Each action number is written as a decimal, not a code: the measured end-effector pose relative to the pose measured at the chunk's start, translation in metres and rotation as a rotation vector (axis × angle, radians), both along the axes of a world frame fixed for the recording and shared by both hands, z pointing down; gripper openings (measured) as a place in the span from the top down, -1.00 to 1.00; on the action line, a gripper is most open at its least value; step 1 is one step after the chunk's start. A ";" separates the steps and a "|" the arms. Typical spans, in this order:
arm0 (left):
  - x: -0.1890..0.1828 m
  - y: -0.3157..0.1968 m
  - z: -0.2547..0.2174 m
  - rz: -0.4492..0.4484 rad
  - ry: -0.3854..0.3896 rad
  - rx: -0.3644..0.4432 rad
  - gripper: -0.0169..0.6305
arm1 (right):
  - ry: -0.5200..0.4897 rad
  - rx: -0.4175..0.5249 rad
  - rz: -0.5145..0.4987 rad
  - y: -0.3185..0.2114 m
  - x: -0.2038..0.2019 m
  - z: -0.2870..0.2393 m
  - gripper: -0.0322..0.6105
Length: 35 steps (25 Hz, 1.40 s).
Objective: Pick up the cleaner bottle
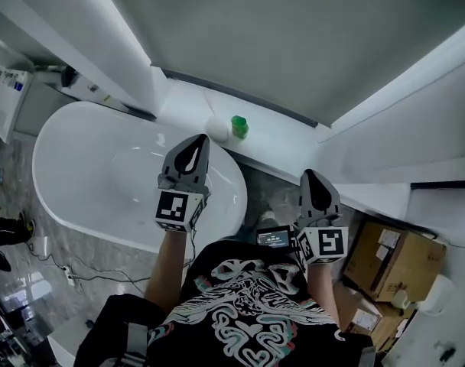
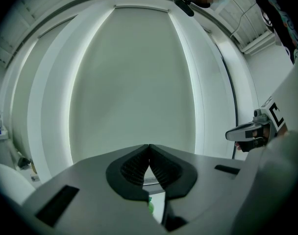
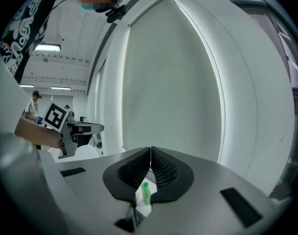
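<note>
The green cleaner bottle (image 1: pixel 239 126) stands on the white ledge (image 1: pixel 282 140) behind the bathtub, beside a round white object (image 1: pixel 217 127). My left gripper (image 1: pixel 197 139) is held over the tub's right end, short of the bottle, with its jaws shut and empty. My right gripper (image 1: pixel 310 173) hangs further right and lower, also shut and empty. In the left gripper view only a green sliver of the bottle (image 2: pixel 150 207) shows below the closed left gripper (image 2: pixel 149 147). In the right gripper view the bottle (image 3: pixel 146 192) shows through the gap under the closed right gripper (image 3: pixel 151 150).
The white bathtub (image 1: pixel 102 174) fills the left. Cardboard boxes (image 1: pixel 393 262) stand at the lower right. A shelf with small items (image 1: pixel 7 90) is at the far left, and cables (image 1: pixel 64 274) lie on the floor. A person (image 3: pixel 34 102) stands far off.
</note>
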<state>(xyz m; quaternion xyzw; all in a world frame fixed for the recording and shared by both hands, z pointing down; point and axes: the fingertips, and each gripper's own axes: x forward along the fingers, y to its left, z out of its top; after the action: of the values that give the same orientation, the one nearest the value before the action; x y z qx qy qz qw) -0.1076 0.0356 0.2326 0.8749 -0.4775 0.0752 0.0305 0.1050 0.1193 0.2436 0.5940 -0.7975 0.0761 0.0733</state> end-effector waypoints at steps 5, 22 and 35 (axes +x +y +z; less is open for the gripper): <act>-0.001 -0.008 0.008 -0.006 0.010 -0.007 0.91 | -0.008 -0.017 -0.032 -0.013 -0.008 0.010 0.82; -0.019 -0.044 0.018 -0.085 0.003 0.005 0.91 | -0.029 -0.018 -0.145 -0.067 -0.035 0.025 0.82; -0.017 -0.085 0.067 -0.082 -0.061 -0.048 0.91 | -0.010 -0.071 -0.165 -0.117 -0.030 0.067 0.82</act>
<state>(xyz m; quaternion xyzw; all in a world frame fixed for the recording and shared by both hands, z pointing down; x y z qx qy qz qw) -0.1242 -0.0494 0.2991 0.8510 -0.5116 0.1118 0.0400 0.0746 0.0021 0.3105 0.5227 -0.8410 0.1011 0.0961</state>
